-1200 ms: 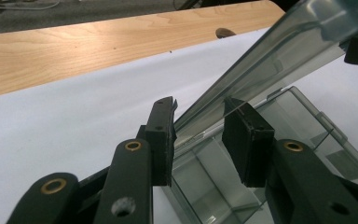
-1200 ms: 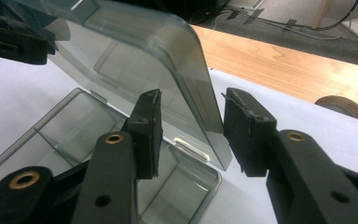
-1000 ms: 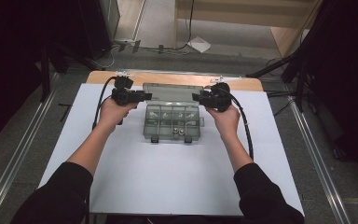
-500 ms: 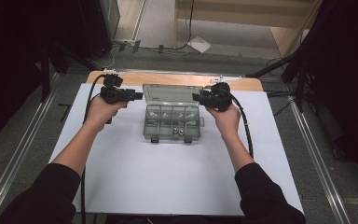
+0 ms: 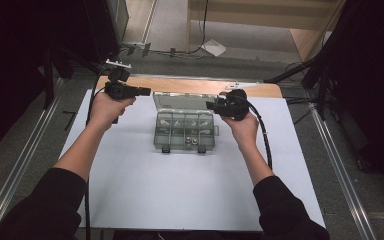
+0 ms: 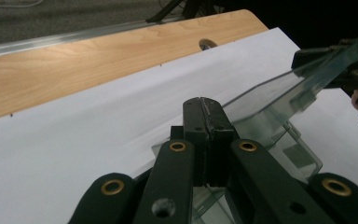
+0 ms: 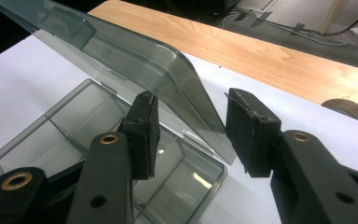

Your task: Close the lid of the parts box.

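Note:
A clear grey compartment box (image 5: 184, 134) sits mid-table on the white sheet, its lid (image 5: 180, 100) tilted up at the back. My left gripper (image 5: 146, 91) is raised to the left of the lid. In the left gripper view its jaws (image 6: 208, 116) have just been closing and are shut with nothing between them, and the lid (image 6: 279, 91) lies beyond. My right gripper (image 5: 211, 105) is at the lid's right corner. In the right gripper view its jaws (image 7: 193, 100) stand apart with the lid's (image 7: 121, 53) corner between them, nearer the right pad (image 7: 251, 128); contact is unclear.
Small metal parts (image 5: 194, 141) lie in the box's front compartments. A bare wood strip (image 5: 190, 86) runs along the table's back edge, with a round grommet (image 7: 346, 110) in it. Cables trail from both grippers. Metal rails (image 5: 25, 160) flank the table.
My left gripper has lifted up and away from the lid's left corner, and its jaws have come together. The right hand and the raised lid have kept still.

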Demonstrator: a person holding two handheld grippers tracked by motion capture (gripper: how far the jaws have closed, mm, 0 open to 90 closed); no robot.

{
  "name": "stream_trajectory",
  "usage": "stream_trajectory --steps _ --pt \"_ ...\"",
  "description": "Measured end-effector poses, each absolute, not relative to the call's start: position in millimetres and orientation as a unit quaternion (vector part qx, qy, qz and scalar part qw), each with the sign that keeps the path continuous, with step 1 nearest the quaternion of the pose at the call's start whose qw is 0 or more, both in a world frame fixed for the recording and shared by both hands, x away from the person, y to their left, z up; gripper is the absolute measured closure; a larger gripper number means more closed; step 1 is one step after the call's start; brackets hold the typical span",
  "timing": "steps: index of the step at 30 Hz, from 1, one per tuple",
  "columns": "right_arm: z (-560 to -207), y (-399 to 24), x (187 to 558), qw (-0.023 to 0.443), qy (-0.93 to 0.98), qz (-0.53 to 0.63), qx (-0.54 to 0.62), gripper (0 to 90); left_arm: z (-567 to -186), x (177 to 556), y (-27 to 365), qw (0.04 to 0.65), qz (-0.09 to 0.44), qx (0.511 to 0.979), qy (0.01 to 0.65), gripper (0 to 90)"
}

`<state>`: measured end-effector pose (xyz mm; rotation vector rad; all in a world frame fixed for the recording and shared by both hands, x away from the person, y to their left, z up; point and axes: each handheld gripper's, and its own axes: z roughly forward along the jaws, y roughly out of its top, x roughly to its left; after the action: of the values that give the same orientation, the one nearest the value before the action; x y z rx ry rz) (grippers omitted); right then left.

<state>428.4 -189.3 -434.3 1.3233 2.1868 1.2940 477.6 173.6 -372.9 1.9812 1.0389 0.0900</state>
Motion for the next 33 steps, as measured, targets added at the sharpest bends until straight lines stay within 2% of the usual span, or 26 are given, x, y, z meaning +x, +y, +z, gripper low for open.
stream_trajectory --steps 7,13,21,27,30,33 --pt "-435 -190 427 0.134 0.756 0.449 0.456 52.5 -371 476 156 0.428 0.030 0.813 0.394 89.9" --pt "-436 -192 426 0.107 0.755 0.453 0.461 41.8 -372 474 153 0.427 0.031 0.818 0.385 89.8" --pt "-436 -199 414 0.110 0.765 0.439 0.458 38.9 -376 468 150 0.426 0.033 0.823 0.375 89.7" --pt "-435 -208 404 0.103 0.769 0.435 0.458 41.4 -377 463 153 0.431 0.027 0.822 0.371 89.7" --pt "-434 -214 400 0.097 0.768 0.431 0.464 45.6 -378 461 155 0.433 0.026 0.822 0.369 89.7" --pt "-434 -223 397 0.094 0.764 0.430 0.472 54.6 -379 458 157 0.433 0.025 0.822 0.369 89.7"
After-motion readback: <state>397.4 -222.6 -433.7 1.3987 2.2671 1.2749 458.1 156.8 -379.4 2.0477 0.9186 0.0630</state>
